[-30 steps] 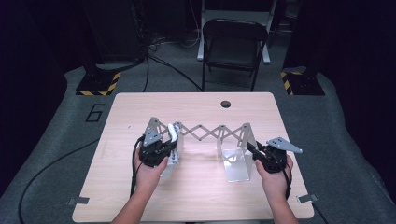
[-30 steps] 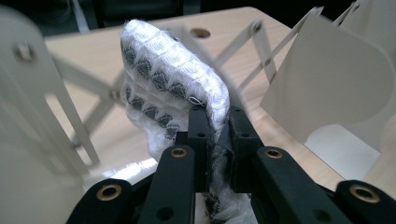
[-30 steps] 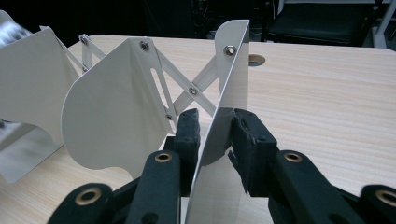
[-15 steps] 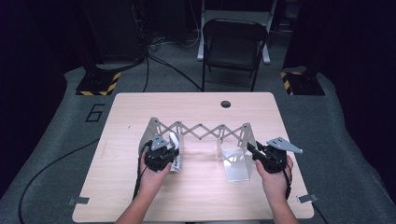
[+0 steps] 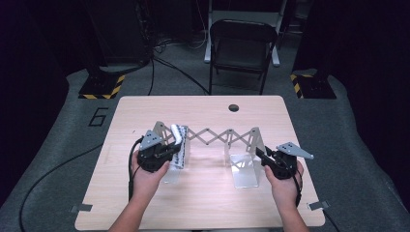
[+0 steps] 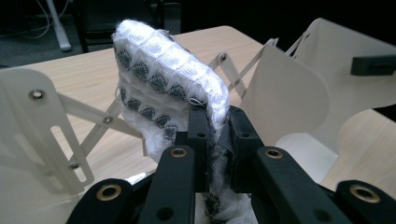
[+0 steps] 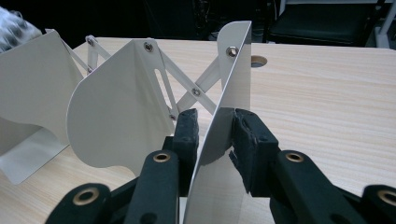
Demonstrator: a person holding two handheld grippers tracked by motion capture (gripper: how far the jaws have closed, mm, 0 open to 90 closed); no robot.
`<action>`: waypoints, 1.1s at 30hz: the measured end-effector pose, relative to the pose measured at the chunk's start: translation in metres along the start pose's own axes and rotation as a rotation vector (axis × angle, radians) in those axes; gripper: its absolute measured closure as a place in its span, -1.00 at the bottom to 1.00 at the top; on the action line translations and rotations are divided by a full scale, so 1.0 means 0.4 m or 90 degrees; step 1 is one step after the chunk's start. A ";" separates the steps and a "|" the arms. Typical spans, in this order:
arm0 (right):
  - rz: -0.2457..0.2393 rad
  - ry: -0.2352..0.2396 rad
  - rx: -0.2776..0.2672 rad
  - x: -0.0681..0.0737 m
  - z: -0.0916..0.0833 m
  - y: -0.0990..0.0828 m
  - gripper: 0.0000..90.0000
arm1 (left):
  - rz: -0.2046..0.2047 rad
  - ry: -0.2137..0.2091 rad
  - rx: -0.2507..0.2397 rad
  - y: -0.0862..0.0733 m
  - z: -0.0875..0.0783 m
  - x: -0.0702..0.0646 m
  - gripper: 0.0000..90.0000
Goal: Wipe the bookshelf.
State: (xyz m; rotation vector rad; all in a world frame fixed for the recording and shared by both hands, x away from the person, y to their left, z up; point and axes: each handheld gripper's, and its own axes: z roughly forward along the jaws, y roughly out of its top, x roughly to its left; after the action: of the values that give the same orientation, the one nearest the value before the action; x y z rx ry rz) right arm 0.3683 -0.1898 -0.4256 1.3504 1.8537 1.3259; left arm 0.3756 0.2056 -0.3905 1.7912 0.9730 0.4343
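A white metal expanding rack [image 5: 217, 135] with scissor links stands across the middle of the wooden table [image 5: 203, 203]. My left gripper [image 5: 175, 151] is shut on a folded white cloth with a grey pattern [image 5: 180, 142], held upright at the rack's left end plate [image 5: 158, 129]. In the left gripper view the cloth [image 6: 168, 79] rises from between the jaws of the gripper [image 6: 217, 128], between two white plates [image 6: 289, 98]. My right gripper [image 5: 261, 154] is shut on the rack's right end plate [image 5: 255, 137]. In the right gripper view that thin plate [image 7: 231, 88] is edge-on between the pads of the gripper [image 7: 215, 128].
A round cable hole [image 5: 234, 107] lies near the table's far edge. A black folding chair [image 5: 244, 48] stands beyond the table. Cables run over the grey floor at the left [image 5: 58, 169]. Tape tabs mark the table's near corners [image 5: 316, 205].
My left gripper dipped toward the near edge with the cloth, then came back up beside the rack's left end. The right gripper kept still on its plate.
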 end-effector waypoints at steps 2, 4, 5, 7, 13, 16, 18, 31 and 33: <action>-0.001 -0.002 0.000 0.000 0.000 0.000 0.57 | -0.008 -0.003 0.006 -0.010 0.010 0.005 0.82; 0.000 0.001 0.000 -0.001 0.000 0.000 0.57 | -0.018 -0.004 0.021 -0.035 0.026 0.010 0.82; 0.001 0.002 -0.001 -0.001 0.000 0.000 0.57 | -0.028 -0.005 0.029 -0.050 0.035 0.013 0.82; -0.001 0.001 -0.001 -0.001 -0.001 0.000 0.57 | -0.042 -0.002 0.044 -0.083 0.056 0.014 0.82; 0.000 -0.001 0.000 0.000 0.000 0.000 0.56 | -0.060 -0.010 0.108 -0.167 0.115 0.025 0.82; 0.000 0.002 -0.001 -0.001 0.000 -0.001 0.56 | -0.067 -0.005 0.115 -0.177 0.122 0.029 0.82; 0.000 0.002 -0.001 -0.001 0.000 -0.001 0.56 | -0.064 -0.004 0.108 -0.169 0.116 0.031 0.82; 0.001 0.003 -0.001 0.002 0.002 -0.002 0.54 | -0.001 -0.017 0.011 -0.013 -0.004 0.004 0.82; 0.000 0.003 -0.001 0.002 0.001 -0.002 0.54 | -0.013 -0.014 0.023 -0.031 0.011 0.011 0.82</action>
State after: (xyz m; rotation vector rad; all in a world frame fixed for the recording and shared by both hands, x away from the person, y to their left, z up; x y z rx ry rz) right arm 0.3682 -0.1891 -0.4263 1.3486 1.8548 1.3311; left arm 0.3760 0.2084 -0.4041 1.8140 0.9883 0.3857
